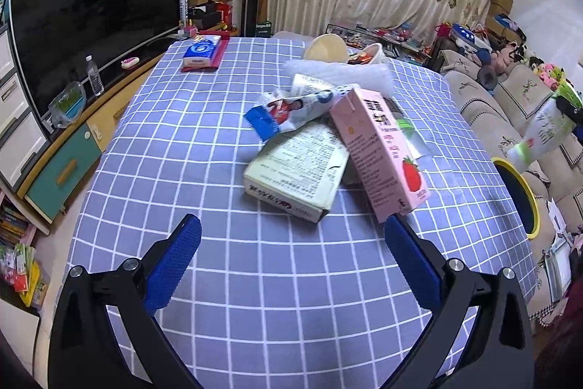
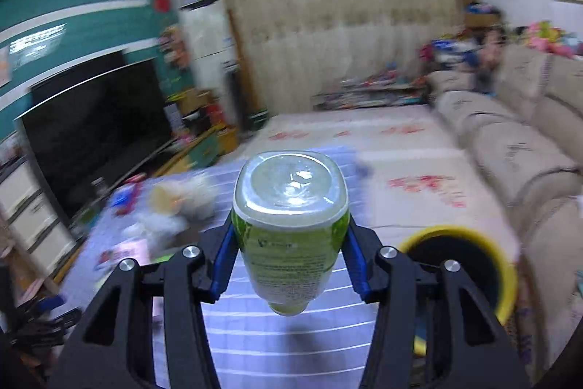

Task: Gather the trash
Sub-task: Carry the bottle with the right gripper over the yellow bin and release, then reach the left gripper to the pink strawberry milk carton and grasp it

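My left gripper (image 1: 291,236) is open and empty, low over the blue checked tablecloth (image 1: 204,141), just short of a trash pile. The pile holds a pink strawberry milk carton (image 1: 382,152), a flat white printed box (image 1: 298,177), a crumpled wrapper with a blue end (image 1: 288,112) and white foam (image 1: 339,75). My right gripper (image 2: 288,254) is shut on a green-labelled plastic bottle (image 2: 289,225), held in the air with its base toward the camera. The bottle also shows at the right edge of the left wrist view (image 1: 543,133). A yellow-rimmed black bin (image 2: 462,265) stands right of the table, also in the left wrist view (image 1: 521,195).
A tissue pack on a red mat (image 1: 202,51), a beige bowl (image 1: 326,48) and a snack cup (image 1: 368,55) sit at the table's far end. A TV on a low cabinet (image 1: 91,20) stands left. A beige sofa (image 1: 510,97) runs along the right.
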`<state>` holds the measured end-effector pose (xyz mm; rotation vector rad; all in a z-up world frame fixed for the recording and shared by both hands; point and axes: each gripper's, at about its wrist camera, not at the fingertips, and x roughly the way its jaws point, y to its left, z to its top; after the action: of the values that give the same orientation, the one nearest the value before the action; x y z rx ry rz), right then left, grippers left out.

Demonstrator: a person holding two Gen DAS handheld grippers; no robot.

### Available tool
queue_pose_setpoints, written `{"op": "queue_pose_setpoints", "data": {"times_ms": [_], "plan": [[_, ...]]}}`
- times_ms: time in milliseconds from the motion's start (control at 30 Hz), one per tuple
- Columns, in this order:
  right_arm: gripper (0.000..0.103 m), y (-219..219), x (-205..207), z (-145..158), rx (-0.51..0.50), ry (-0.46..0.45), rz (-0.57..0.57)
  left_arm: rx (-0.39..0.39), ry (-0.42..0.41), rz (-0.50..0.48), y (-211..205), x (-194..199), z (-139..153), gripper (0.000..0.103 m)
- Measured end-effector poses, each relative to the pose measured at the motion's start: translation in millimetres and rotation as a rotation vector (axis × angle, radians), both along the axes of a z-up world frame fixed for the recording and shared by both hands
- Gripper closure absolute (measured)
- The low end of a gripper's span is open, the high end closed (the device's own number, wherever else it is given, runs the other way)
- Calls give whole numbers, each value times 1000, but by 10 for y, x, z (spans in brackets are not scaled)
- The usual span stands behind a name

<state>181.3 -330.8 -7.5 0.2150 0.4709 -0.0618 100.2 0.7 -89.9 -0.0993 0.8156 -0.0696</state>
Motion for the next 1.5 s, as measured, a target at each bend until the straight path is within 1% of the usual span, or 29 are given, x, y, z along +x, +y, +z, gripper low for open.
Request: {"op": "queue_pose_setpoints", "data": {"times_ms": [67,133,233,333,433,533,700,800,933,1100,1233,1400,1500], "plan": [[54,-265,-19,-31,-11,7,-71,4,0,-10,-71,26,4,4],[54,-566,39,-163,-31,48,-147,7,1,-18,-138,53,9,4],[54,-903,223,-504,-30,146,-208,19,2,-33,-252,93,19,4],[54,-1156,444,-1006,-2,276,-238,32,8,-50,-376,148,14,4],[54,-1289,574,-1438,2,386,-260,48,24,-64,-504,212,-15,4],[54,-1349,664,-1720,1,470,-263,55,31,-76,-608,269,-48,4],[54,-1393,802,-2042,5,561,-257,59,60,-109,-812,404,-147,4],[53,-1409,839,-2172,16,596,-254,75,69,-133,-930,452,-196,4],[52,-1452,833,-2225,19,612,-257,79,76,-146,-996,510,-259,4],[52,-1460,865,-2199,20,604,-257,70,91,-142,-977,554,-329,4],[48,-1397,775,-2080,13,569,-255,64,98,-136,-962,590,-372,4],[47,-1350,639,-1882,15,509,-258,80,72,-126,-960,686,-360,4],[46,-1335,558,-1770,25,474,-254,86,70,-123,-1001,767,-339,4]]}}
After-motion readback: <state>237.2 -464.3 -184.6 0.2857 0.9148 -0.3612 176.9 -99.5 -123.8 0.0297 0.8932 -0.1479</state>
